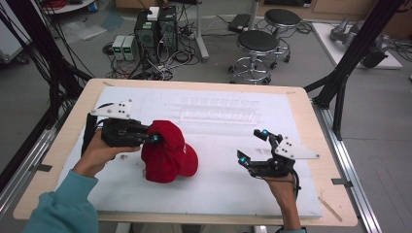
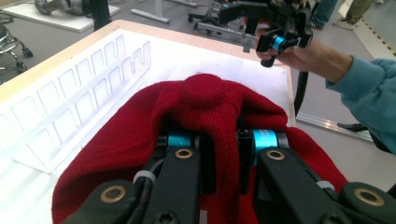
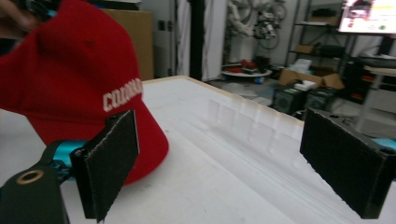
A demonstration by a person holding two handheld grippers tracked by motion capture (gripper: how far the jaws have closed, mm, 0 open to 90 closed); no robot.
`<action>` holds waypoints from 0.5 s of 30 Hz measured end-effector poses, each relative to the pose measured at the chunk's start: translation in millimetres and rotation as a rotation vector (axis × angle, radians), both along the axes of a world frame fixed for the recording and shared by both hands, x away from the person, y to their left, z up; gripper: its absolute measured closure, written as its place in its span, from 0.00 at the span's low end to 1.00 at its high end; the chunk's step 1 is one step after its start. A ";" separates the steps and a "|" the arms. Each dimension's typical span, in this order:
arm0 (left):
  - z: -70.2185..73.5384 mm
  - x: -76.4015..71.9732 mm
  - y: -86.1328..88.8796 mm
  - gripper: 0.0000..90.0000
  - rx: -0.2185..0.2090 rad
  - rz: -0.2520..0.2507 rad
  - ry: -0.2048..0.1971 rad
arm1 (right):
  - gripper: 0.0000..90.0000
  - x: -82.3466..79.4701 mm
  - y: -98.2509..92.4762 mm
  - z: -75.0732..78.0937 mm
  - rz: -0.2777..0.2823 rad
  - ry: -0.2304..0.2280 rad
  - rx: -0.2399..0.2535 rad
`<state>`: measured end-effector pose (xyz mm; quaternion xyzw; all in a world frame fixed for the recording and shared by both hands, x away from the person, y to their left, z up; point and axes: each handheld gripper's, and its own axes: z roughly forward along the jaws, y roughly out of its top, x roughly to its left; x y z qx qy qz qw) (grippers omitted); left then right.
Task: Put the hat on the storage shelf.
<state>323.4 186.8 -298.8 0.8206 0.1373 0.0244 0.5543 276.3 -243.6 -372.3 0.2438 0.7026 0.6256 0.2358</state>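
A red cap [image 1: 167, 153] with white lettering [image 3: 122, 98] is held up just over the white mat [image 1: 218, 174], left of centre. My left gripper [image 1: 155, 139] is shut on a fold of the cap's red fabric [image 2: 219, 140], which bunches up between its two jaws. My right gripper [image 1: 252, 144] stands to the right of the cap, apart from it, with its jaws wide open and nothing between them. In the right gripper view the cap [image 3: 79, 79] hangs beyond the left pad [image 3: 109, 158], and the gripper [image 3: 229, 163] gapes over bare mat.
A clear plastic tray with several compartments [image 1: 218, 109] lies on the mat behind the cap, also seen in the left gripper view [image 2: 79, 88]. The wooden table edge [image 1: 311, 126] frames the mat. Stools [image 1: 257, 43], computers [image 1: 155, 29] and black frame posts [image 1: 350, 63] stand beyond.
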 end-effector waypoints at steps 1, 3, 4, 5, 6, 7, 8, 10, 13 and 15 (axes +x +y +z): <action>0.3 0.2 -0.4 0.95 0.004 -0.004 0.000 | 0.12 1.5 3.3 4.2 0.022 0.006 -0.004; 0.5 0.5 -1.7 0.95 0.013 -0.009 0.004 | 0.12 3.8 6.7 8.5 0.050 0.007 -0.008; 0.2 0.5 -2.7 0.95 0.013 -0.011 0.005 | 0.12 8.0 13.6 16.5 0.099 0.016 -0.017; 0.3 0.6 -3.2 0.95 0.019 -0.012 0.003 | 0.12 9.9 16.3 19.4 0.117 0.025 -0.021; -0.1 0.2 -4.4 0.95 0.016 -0.013 0.005 | 0.12 12.8 20.1 22.5 0.146 0.030 -0.021; -0.3 0.0 -5.4 0.95 0.022 -0.018 0.002 | 0.12 12.8 20.1 22.5 0.146 0.030 -0.021; -0.9 -0.4 -7.8 0.95 0.027 -0.027 0.001 | 0.12 19.2 29.6 28.1 0.194 0.049 -0.036; -1.3 -0.6 -9.2 0.95 0.030 -0.033 0.001 | 0.12 22.7 34.5 30.1 0.219 0.058 -0.051; -1.3 -1.4 -13.1 0.95 0.040 -0.049 -0.003 | 0.12 36.9 56.9 35.8 0.320 0.103 -0.116; -0.6 -2.1 -15.4 0.95 0.040 -0.058 -0.006 | 0.12 42.0 68.1 37.6 0.367 0.108 -0.145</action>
